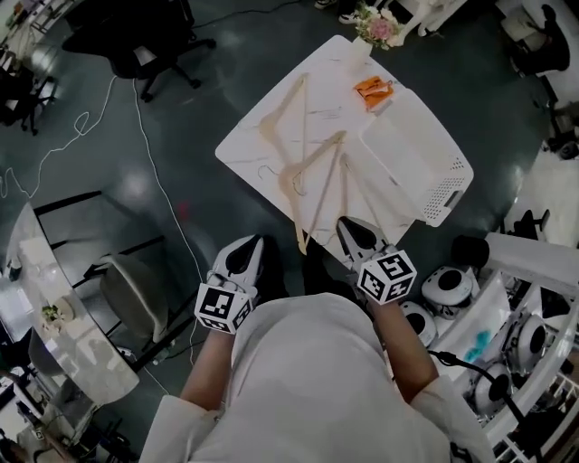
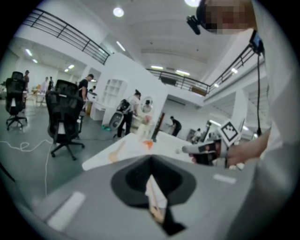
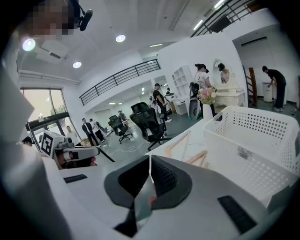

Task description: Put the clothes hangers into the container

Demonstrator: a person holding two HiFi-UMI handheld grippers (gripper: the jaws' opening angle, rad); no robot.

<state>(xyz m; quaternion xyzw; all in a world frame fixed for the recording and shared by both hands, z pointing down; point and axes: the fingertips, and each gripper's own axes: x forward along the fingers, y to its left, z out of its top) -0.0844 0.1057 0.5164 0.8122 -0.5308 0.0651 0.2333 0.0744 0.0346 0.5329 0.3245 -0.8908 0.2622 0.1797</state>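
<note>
both grippers are closed and empty: the left gripper point(image 2: 151, 159) and the right gripper point(image 3: 150, 157) each show their jaws pressed together with nothing between them, so the step in hand looks like the reach for the first wooden hanger. the nearer hanger point(image 1: 317, 181) lies just ahead of the right fingers and a little to their left. the farther hanger point(image 1: 285, 113) lies well beyond it, ahead of the left fingers. the white perforated basket point(image 3: 253, 140) stands ahead and to the right of the right fingers, close beside the nearer hanger. to do this well, the jaws should part before they arrive and come in low over the table point(image 1: 249, 149). they can then close across one thin wooden arm, probably near the hook, though the hook is too faint to place surely. the basket's near wall is the edge to clear, so lift first, then carry rightward over the rim. an orange item point(image 1: 374, 90) and a flower vase point(image 1: 380, 27) sit far beyond the fingers. open table lies left of the hangers.
</note>
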